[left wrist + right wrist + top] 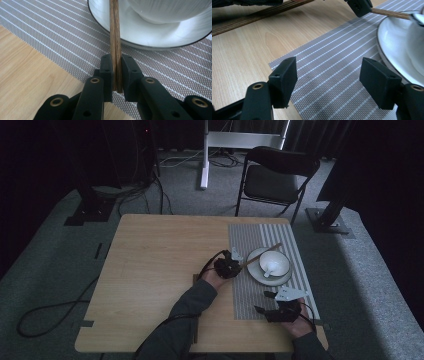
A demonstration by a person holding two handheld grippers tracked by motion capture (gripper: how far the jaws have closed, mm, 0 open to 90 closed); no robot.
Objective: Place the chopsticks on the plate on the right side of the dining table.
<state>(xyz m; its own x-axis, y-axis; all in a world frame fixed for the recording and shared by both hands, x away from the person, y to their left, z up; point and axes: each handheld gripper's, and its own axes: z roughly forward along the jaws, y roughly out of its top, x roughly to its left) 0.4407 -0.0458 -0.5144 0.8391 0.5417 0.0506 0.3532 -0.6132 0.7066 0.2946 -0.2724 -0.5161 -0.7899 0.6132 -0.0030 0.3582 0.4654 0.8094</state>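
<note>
A pair of brown wooden chopsticks (262,252) lies slanted across the rim of a white plate (255,274) that carries a white bowl (275,261) with a spoon in it. My left gripper (231,265) is shut on the near end of the chopsticks (115,37); in the left gripper view its pads (107,67) press the sticks from both sides just short of the plate (150,37). My right gripper (264,302) hovers open over the striped placemat (250,295), in front of the plate (392,42), with nothing between its jaws (330,75).
The grey striped placemat (332,62) covers the table's right part; bare light wood (155,265) lies to its left. A black folding chair (275,177) and a white stand stand beyond the far edge. Cables trail on the floor at left.
</note>
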